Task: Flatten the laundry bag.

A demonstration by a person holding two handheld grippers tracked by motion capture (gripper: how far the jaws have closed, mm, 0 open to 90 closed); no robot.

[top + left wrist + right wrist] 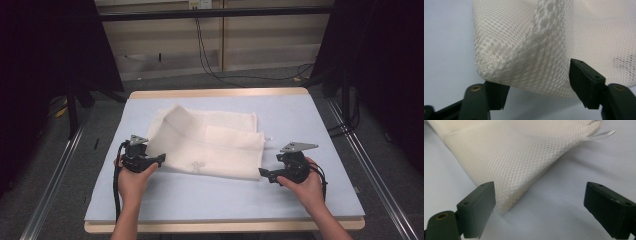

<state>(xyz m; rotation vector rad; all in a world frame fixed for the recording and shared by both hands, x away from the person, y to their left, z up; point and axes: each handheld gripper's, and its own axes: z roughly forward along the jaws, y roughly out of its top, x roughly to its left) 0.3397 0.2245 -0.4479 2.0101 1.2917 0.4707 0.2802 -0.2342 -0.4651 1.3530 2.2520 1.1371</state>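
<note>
A white mesh cloth [210, 142], folded, lies on the pale blue table top [225, 197]. My left gripper [160, 160] sits at the cloth's near left corner. In the left gripper view its jaws stand apart, with the bulging folded edge of the cloth [529, 50] between them, and my left gripper [540, 90] is open. My right gripper [263, 173] rests at the cloth's near right corner. In the right gripper view the cloth's corner [511, 157] lies just inside the left jaw, and my right gripper [539, 207] is open and not pressing on it.
A small white tag [602, 135] sticks out from the cloth's right edge. The table has a wooden rim [220, 93]. Metal rails [55, 170] run along the floor on both sides, and cables [210, 60] hang at the back wall.
</note>
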